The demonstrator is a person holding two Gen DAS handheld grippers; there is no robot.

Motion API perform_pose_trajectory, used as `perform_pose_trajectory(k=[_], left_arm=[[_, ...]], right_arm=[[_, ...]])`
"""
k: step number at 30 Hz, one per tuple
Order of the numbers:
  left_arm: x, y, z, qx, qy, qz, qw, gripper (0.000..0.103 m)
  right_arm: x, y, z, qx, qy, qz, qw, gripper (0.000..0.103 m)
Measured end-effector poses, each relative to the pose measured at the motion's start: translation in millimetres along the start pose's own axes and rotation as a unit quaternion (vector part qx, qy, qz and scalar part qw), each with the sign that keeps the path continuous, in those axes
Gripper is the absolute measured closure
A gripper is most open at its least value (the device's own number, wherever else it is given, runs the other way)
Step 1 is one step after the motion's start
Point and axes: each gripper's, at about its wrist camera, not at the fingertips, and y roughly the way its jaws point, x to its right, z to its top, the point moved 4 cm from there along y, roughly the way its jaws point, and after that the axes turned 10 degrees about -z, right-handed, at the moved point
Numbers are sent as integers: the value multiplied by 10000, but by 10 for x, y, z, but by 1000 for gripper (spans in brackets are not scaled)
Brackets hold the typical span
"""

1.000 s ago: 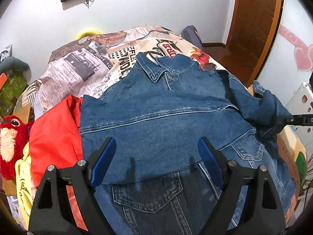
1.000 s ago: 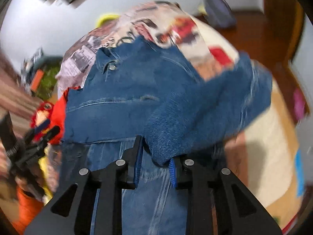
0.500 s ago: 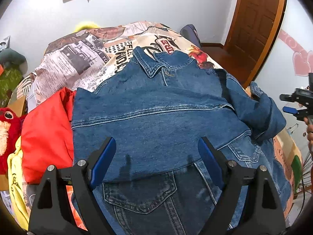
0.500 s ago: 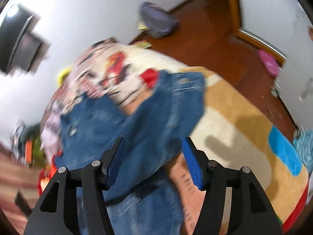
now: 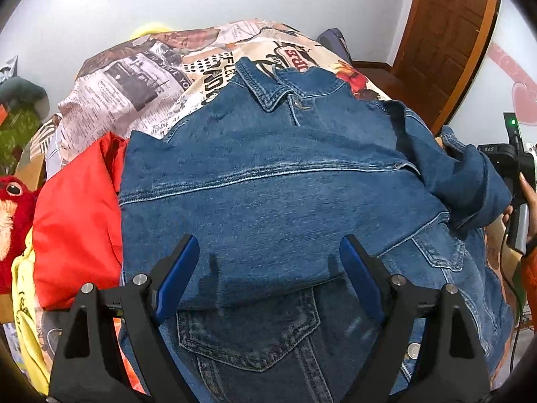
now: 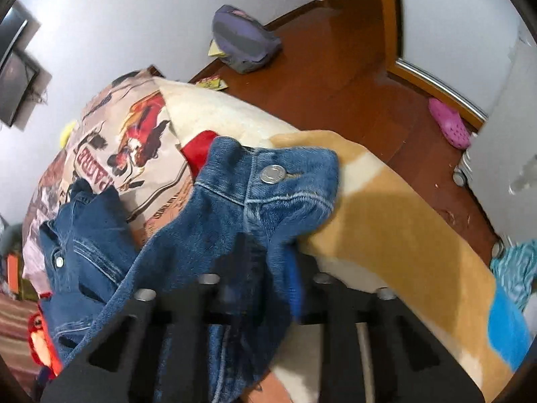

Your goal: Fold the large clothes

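Note:
A blue denim jacket (image 5: 268, 174) lies spread on the bed, collar at the far end, its upper part folded over the lower. My left gripper (image 5: 268, 240) hovers open just above the fold's near edge, nothing between its fingers. The jacket's right sleeve (image 5: 470, 181) is bunched at the bed's right edge. In the right wrist view the sleeve cuff (image 6: 268, 174) with its metal button drapes over my right gripper (image 6: 265, 268), whose jaws are closing with the denim pinched between them. A hand (image 5: 528, 191) holds that gripper at the far right.
A red garment (image 5: 77, 221), a yellow one (image 5: 23, 302) and a red plush toy (image 5: 10, 208) lie left of the jacket on the printed bedspread (image 5: 134, 90). A tan blanket (image 6: 402, 235) covers the bed's right side. A purple bag (image 6: 245, 43) and pink shoe (image 6: 449, 124) are on the floor.
My right gripper let go of the sleeve, opened, swung out to the right and came down on the cuff with its jaws together. The left gripper sank slightly toward the jacket.

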Motion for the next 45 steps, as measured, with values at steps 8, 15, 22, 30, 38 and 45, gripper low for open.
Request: perform_pose_trajectory(k=[8,15,22,30,38,45], left_arm=[[-63,-205,48,231,-63,40,9997,17],[-124,-590,102,623,-73,61,9980,17],[-509,-1153,66,1064,-379,208,9934,17],[-1035,-1309,-244,927,-953,322,9906,17],[-995,-987,-315,634,-1170,-319,9906,17],[-786,-516,-116,380,-1603,-1243,9785,17]], right_arm=[[-597,-884,230,832,-1001,783,9884,94],[-1601,-1838,-31,1327,-2089,1588,9558,94],[-2679,-2053,-724,1194,-3234,2163,9135,94],[-3217,-1271,-1501,301,-4049,1841,8951,90],[-3157,-1263,-1468,584,-4284,1122,8947,90],[-2626,-1710,-1210,1296,-4106,863,8984,50]])
